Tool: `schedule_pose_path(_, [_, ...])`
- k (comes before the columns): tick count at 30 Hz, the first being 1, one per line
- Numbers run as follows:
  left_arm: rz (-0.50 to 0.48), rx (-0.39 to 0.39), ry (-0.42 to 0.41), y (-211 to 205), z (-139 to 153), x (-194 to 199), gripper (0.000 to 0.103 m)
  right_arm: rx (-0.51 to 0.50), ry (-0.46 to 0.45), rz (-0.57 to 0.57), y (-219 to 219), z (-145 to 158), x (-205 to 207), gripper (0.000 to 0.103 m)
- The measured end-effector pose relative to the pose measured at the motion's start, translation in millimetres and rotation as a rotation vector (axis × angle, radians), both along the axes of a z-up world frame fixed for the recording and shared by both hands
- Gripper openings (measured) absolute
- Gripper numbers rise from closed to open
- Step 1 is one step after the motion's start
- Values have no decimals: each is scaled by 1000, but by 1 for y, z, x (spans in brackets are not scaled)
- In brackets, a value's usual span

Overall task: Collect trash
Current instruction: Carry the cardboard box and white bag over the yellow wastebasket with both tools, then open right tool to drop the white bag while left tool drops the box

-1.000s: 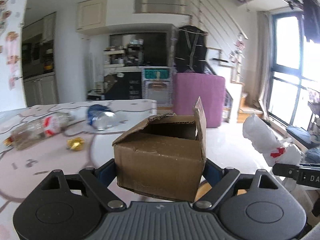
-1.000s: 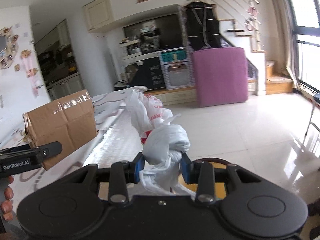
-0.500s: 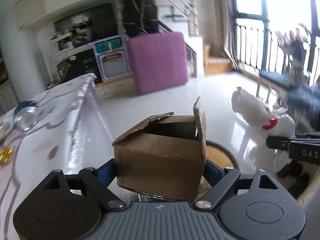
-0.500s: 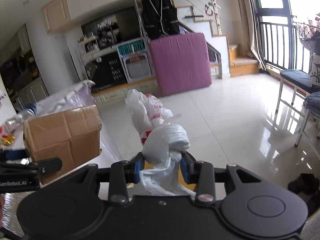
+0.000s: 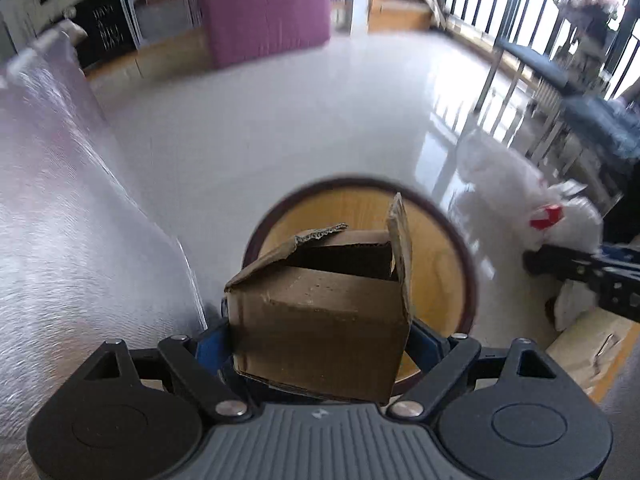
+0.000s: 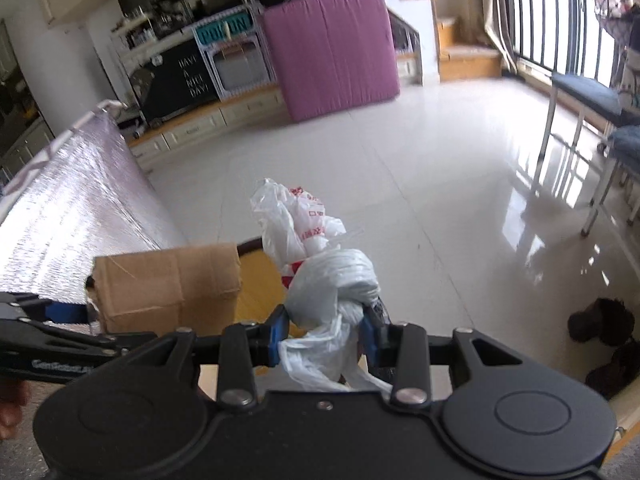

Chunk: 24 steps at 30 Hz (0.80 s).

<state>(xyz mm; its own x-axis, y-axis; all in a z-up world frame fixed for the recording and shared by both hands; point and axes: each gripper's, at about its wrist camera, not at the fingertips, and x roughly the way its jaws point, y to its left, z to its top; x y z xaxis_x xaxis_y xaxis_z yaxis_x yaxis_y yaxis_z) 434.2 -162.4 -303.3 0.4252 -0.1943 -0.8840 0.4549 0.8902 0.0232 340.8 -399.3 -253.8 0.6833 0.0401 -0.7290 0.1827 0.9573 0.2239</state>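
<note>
Above a round bin (image 5: 448, 264) on glossy white floor (image 6: 440, 168), jaws clamp cardboard box (image 5: 320, 332) and knotted bag (image 6: 332, 284).

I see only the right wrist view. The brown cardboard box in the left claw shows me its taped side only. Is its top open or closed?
Observer: Open. The brown cardboard box has loose flaps, one standing upright.
Operator: What is under it? I see only a dark curved rim.
Observer: A round container with dark rim and yellow inside; the box hangs in front of its opening.
Operator: Is my bag visible there?
Observer: Yes, the white knotted plastic bag shows blurred, right of the container.
</note>
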Motion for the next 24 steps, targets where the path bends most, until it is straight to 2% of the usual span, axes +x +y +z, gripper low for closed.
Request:
schedule_pose_path(3, [-101, 152, -22, -22, -21, 14, 89, -24, 45, 9, -1, -11, 16, 39])
schedule_pose_path(10, [-495, 453, -124, -62, -68, 27, 89, -33, 89, 11, -4, -27, 42, 39])
schedule_pose_path(14, [-663, 497, -150, -64, -92, 25, 89, 11, 99, 40, -3, -34, 58, 39])
schedule_pose_path(16, [-724, 525, -136, -68, -101, 24, 89, 17, 121, 68, 2, -40, 70, 39])
schedule_pose_path(20, [-801, 515, -100, -68, -106, 26, 89, -8, 183, 125, 14, -59, 90, 39])
schedule_pose_path(24, [-865, 504, -34, -66, -112, 28, 89, 13, 227, 172, 22, -72, 104, 39])
